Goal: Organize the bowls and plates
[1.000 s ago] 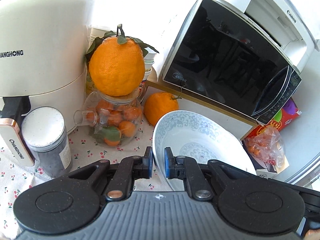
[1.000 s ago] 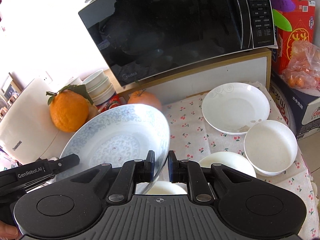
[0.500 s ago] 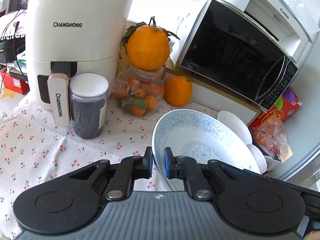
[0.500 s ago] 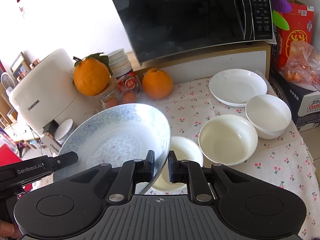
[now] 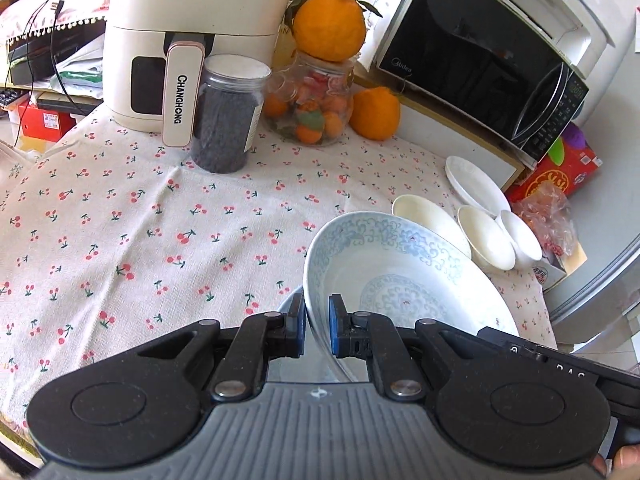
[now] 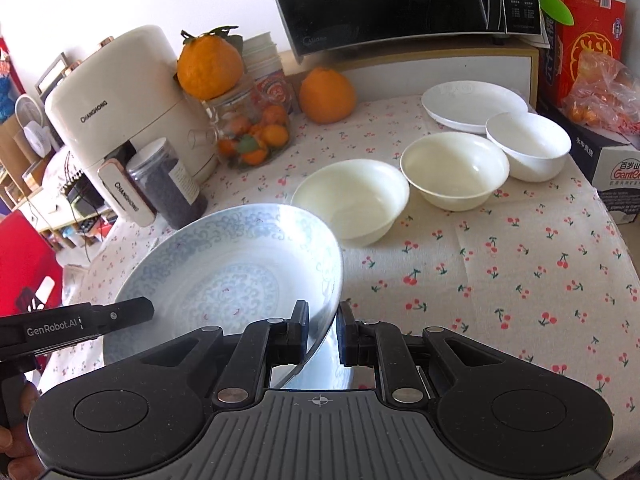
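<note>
Since a second ago I have drawn back from the microwave and the fruit: they sat close in front of me then, and now a wide stretch of cherry-print cloth lies between us, while my grip on the dish has not changed.

From my left tongs [image 5: 317, 330] I see the pads pinched nearly shut on the left rim of the blue-patterned bowl [image 5: 404, 276], which I hold tilted above the tablecloth [image 5: 120, 216]. Past it, to the right, stand three white bowls [image 5: 486, 236] in a row, with a white plate [image 5: 476, 184] behind them. At the back are the air fryer [image 5: 160, 40], a dark jar [image 5: 226, 116], a glass jar of small oranges [image 5: 312, 108] with a big orange [image 5: 329, 26] on top, another orange [image 5: 376, 113] beside it, and the microwave [image 5: 480, 52].

From my right tongs [image 6: 323, 334] the pads are likewise clamped close on the right rim of the same bowl [image 6: 224, 276], so both tools carry it between them. The other tool's black arm [image 6: 80, 322] reaches in at the left. Beyond the bowl, the nearest white bowl [image 6: 352, 200] sits just beside its far edge, then two more [image 6: 454, 170], and the plate [image 6: 474, 106] near the microwave shelf.
</note>
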